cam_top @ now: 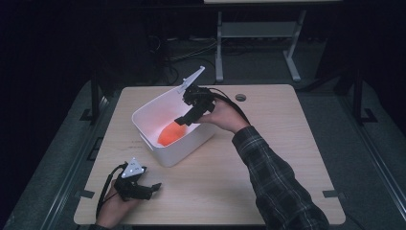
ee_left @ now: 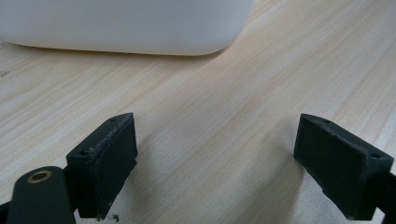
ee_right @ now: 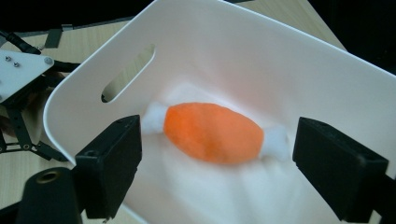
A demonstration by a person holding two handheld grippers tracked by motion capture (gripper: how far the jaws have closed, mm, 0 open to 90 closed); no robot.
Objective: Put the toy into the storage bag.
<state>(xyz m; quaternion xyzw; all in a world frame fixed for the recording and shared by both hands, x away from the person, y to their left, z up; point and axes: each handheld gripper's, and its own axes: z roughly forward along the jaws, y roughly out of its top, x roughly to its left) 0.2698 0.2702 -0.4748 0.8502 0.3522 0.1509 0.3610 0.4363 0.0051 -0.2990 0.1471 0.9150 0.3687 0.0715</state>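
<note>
Left tool (cam_top: 154,186) near table edge (cam_top: 191,223)

White bin (cam_top: 168,152) walls hem in orange toy (cam_top: 171,133).

The high view is dim with black surroundings; the gripper views are brighter, their near jaws soft and blurred.
</note>
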